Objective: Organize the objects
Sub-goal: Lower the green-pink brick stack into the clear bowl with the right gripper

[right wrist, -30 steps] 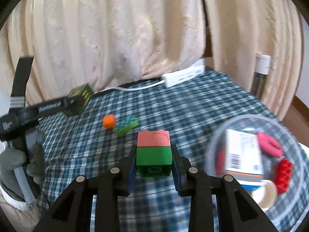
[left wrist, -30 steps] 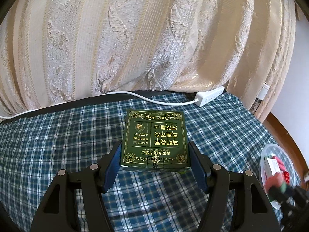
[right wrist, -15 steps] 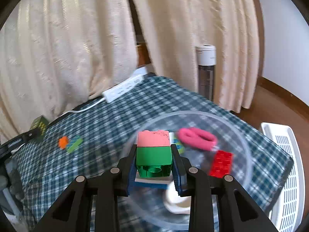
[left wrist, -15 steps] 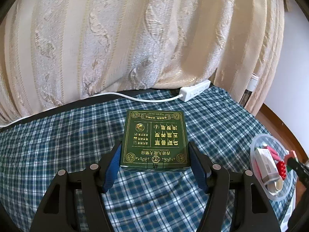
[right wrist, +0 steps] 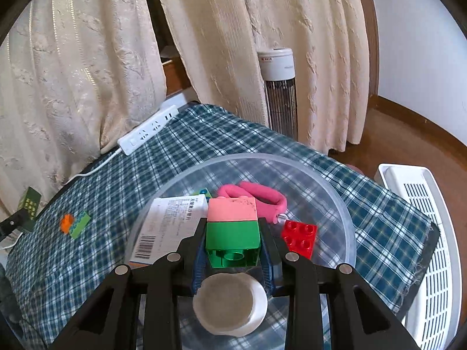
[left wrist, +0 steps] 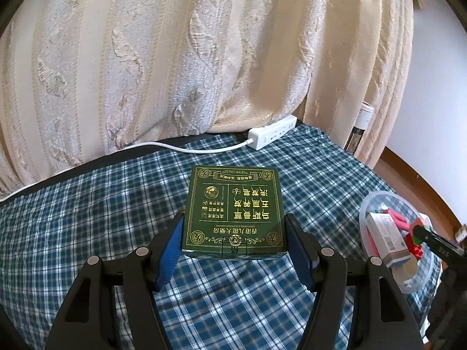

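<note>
Open plaid table (left wrist: 87,218) is lying left of the bowl (right wrist: 347,221). The bowl is crowding up: carton (right wrist: 169,221), red brick (right wrist: 299,233), pink band (right wrist: 262,195), white cup (right wrist: 230,306). Curtain (left wrist: 175,58) and power strip (right wrist: 147,129) are blocking the far edge.

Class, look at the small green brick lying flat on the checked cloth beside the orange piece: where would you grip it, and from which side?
Grip the green brick across its two long side walls, coming from above. It lies flat with studs up, so only the sides offer parallel faces. Keep the fingers clear of the orange piece, which sits right against one end; whether they touch is unclear.
</note>
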Action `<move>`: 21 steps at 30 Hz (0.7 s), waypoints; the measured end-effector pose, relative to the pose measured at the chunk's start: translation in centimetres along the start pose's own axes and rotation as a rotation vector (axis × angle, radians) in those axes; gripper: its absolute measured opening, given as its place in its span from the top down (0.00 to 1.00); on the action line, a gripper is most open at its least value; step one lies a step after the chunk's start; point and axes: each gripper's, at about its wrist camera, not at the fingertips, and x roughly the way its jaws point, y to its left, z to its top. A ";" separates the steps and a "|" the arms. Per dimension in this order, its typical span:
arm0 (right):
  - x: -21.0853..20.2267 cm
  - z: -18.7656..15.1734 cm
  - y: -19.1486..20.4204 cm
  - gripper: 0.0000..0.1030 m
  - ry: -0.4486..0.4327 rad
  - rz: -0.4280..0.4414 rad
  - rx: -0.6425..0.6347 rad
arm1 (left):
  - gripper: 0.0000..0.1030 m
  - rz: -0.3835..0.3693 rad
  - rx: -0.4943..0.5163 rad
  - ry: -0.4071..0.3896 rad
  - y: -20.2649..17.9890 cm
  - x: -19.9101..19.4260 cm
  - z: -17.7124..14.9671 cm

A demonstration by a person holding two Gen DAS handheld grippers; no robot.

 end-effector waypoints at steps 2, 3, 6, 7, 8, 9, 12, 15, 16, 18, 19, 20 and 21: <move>0.3 0.0 0.0 0.67 0.006 0.000 -0.001 | 0.35 -0.006 0.002 0.000 -0.2 -0.1 0.0; 0.5 0.0 0.0 0.67 0.008 0.000 -0.003 | 0.35 -0.008 0.003 0.001 -0.2 -0.1 0.0; 0.9 0.0 0.1 0.67 0.016 0.001 -0.006 | 0.35 -0.015 0.006 0.006 -0.4 0.0 -0.1; 1.0 0.1 0.1 0.67 0.018 0.000 -0.006 | 0.35 -0.016 0.007 0.007 -0.4 0.0 -0.2; 1.1 0.1 0.0 0.67 0.017 -0.001 -0.003 | 0.35 -0.017 0.010 0.010 -0.5 0.1 -0.2; 1.2 0.1 0.0 0.67 0.016 0.000 0.002 | 0.35 -0.017 0.012 0.011 -0.6 0.1 -0.3; 1.4 0.2 -0.4 0.67 0.021 0.006 0.020 | 0.35 -0.019 0.018 0.015 -0.9 0.2 -0.4; 1.2 0.2 -0.7 0.65 0.018 0.004 0.026 | 0.35 -0.021 0.021 0.017 -1.0 0.2 -0.5; 1.1 0.2 -0.8 0.64 0.016 0.005 0.031 | 0.35 -0.021 0.023 0.018 -1.1 0.2 -0.5; 1.0 0.3 -1.0 0.59 0.014 0.007 0.039 | 0.35 -0.022 0.025 0.020 -1.2 0.3 -0.6; 0.9 0.3 -1.1 0.58 0.010 0.004 0.042 | 0.35 -0.023 0.027 0.022 -1.3 0.3 -0.6; 0.9 0.4 -1.1 0.58 0.005 -0.002 0.049 | 0.35 -0.023 0.028 0.022 -1.4 0.4 -0.6; 0.8 0.4 -1.1 0.58 0.003 -0.002 0.050 | 0.35 -0.024 0.029 0.022 -1.4 0.3 -0.6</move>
